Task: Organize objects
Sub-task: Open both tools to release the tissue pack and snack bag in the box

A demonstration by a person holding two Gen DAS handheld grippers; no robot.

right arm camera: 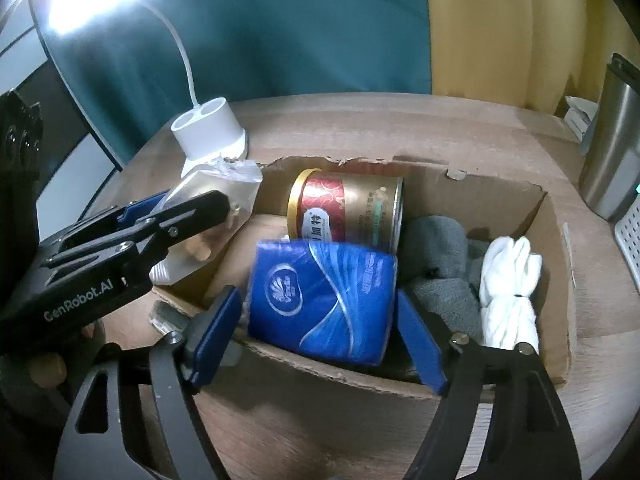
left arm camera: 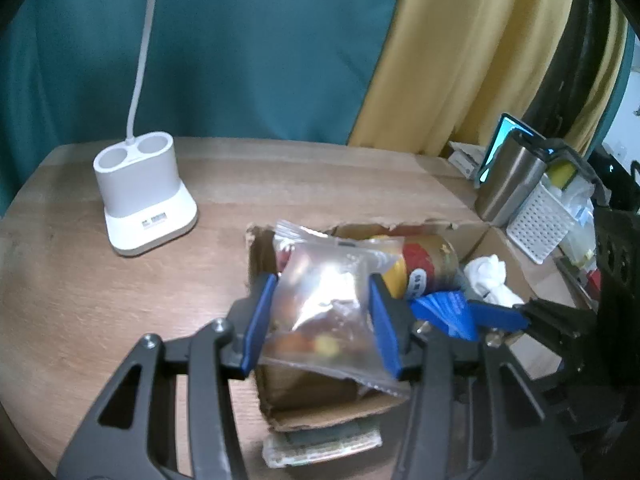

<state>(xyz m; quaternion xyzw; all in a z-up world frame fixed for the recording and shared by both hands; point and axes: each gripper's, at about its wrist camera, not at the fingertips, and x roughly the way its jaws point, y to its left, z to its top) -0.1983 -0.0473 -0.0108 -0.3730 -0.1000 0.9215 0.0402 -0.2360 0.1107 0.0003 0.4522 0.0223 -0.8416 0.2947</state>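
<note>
My left gripper point(left arm camera: 322, 316) is shut on a clear plastic snack bag point(left arm camera: 324, 300) and holds it over the left end of an open cardboard box point(left arm camera: 320, 412). My right gripper point(right arm camera: 320, 320) holds a blue tissue pack point(right arm camera: 320, 300) between its blue pads, low inside the same box point(right arm camera: 552, 248). In the box lie a red and gold tin point(right arm camera: 348, 208) on its side, grey cloth point(right arm camera: 440, 264) and a white rolled cloth point(right arm camera: 508, 292). The left gripper with the bag point(right arm camera: 216, 196) shows in the right wrist view.
A white lamp base point(left arm camera: 140, 196) with a cord stands at the table's back left. A steel tumbler point(left arm camera: 508, 184), a white perforated basket point(left arm camera: 540, 220) and a phone stand at the right. A flat packet point(left arm camera: 320, 448) lies under the box's near edge.
</note>
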